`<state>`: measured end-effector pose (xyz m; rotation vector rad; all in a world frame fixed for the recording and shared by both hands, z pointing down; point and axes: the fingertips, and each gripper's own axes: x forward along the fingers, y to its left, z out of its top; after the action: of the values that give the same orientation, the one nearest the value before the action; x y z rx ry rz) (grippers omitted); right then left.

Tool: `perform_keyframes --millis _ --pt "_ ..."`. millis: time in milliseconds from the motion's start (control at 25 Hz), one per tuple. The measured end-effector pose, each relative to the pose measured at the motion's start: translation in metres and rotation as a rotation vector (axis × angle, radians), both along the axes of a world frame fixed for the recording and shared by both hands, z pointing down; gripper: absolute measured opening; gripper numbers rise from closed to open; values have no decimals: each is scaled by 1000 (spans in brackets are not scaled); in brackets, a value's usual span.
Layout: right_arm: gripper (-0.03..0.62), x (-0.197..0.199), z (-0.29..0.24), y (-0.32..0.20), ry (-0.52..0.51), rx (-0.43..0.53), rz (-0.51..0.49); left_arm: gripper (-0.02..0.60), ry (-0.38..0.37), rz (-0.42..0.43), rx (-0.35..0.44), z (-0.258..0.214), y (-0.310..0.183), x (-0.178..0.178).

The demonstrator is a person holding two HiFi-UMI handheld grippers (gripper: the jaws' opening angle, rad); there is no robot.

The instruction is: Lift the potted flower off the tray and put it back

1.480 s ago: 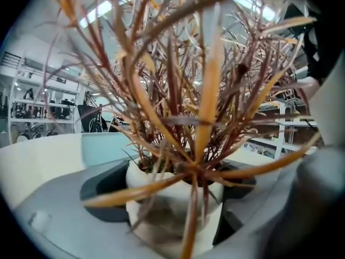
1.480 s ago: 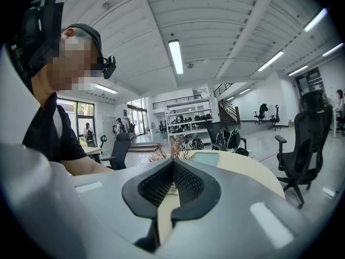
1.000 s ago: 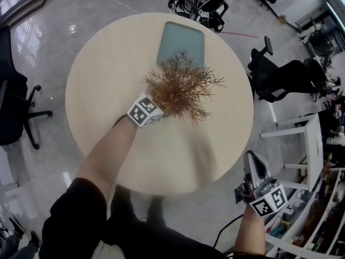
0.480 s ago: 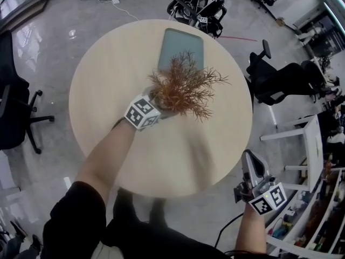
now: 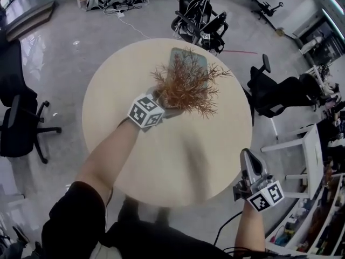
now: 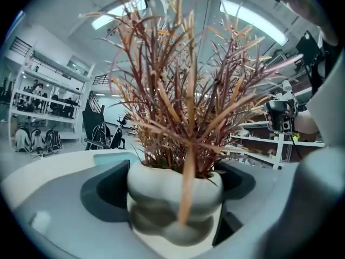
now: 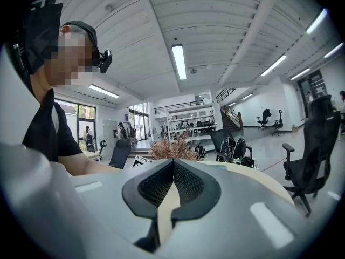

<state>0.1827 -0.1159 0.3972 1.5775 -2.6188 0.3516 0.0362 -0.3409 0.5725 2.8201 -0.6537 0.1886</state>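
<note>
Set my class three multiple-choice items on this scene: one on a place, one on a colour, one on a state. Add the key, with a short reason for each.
1. Where on the table does the tray lie?
A. On the side far from the person
B. At the edge nearest the person
C. Hanging over the right edge

2. What colour is the tray?
A. Red
B. Teal
C. Yellow

3. What state is the pot in?
A. Lying on its side on the table
B. Standing on the floor
C. Gripped upright in the left claw

Key:
1 A: the head view shows the tray at the table's far side.
2 B: its bare corner is pale blue-green.
3 C: the left gripper view shows the pot upright between the closed jaws.
</note>
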Motion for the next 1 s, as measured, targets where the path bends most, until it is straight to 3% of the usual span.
perform_keyframes --millis 240,480,760,1000 --pt "15 -14 -26 -42 -18 45 23 485 -16 1 5 -44 -40 -18" --pt "15 -3 -33 -79 -43 68 17 485 -17 -21 33 -77 -75 -23" --pt "15 36 -19 -134 -55 42 -58 485 -38 -75 25 -88 -113 7" --pt "15 74 -6 -202 -37 35 -72 485 -12 -111 8 -87 -157 37"
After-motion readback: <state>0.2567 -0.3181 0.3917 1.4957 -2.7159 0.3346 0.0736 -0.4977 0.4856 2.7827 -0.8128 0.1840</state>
